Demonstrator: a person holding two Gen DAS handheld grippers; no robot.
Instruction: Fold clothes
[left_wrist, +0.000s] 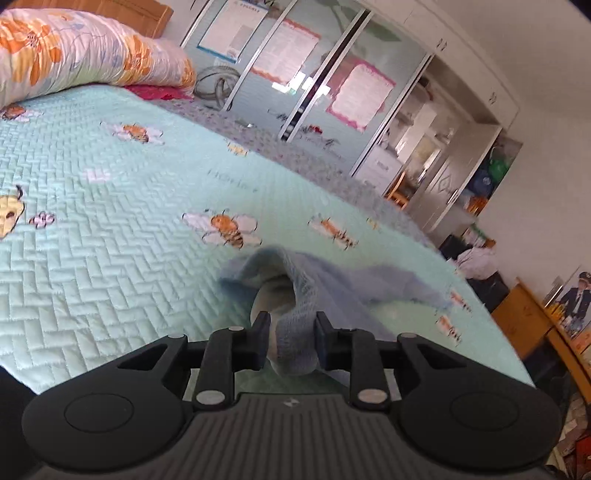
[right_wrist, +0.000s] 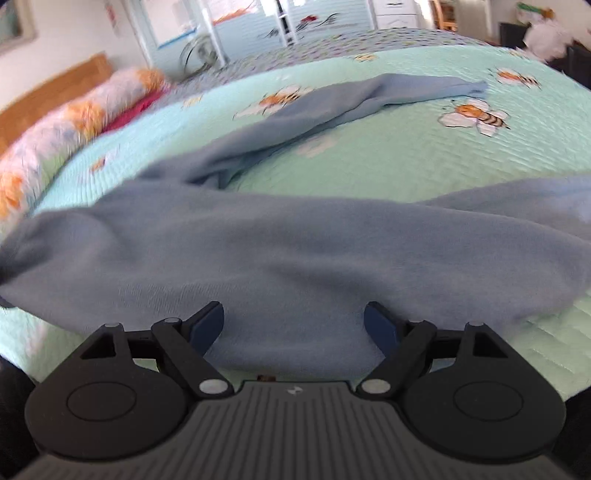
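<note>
A light blue knit garment (right_wrist: 280, 251) lies across the mint quilted bed cover (right_wrist: 406, 162), one sleeve stretching toward the far right. In the left wrist view my left gripper (left_wrist: 291, 338) is shut on a bunched ribbed edge of the blue garment (left_wrist: 295, 317), lifted off the bed cover (left_wrist: 110, 240); the rest trails to the right. In the right wrist view my right gripper (right_wrist: 293, 325) stands open just above the garment's near part, its blue pads wide apart with nothing pinched between them.
A floral pillow (left_wrist: 74, 48) and a red cloth (left_wrist: 159, 92) lie at the head of the bed by a wooden headboard (right_wrist: 48, 92). Mirrored wardrobe doors (left_wrist: 314, 85) stand beyond the bed. A wooden desk (left_wrist: 535, 325) stands at the right.
</note>
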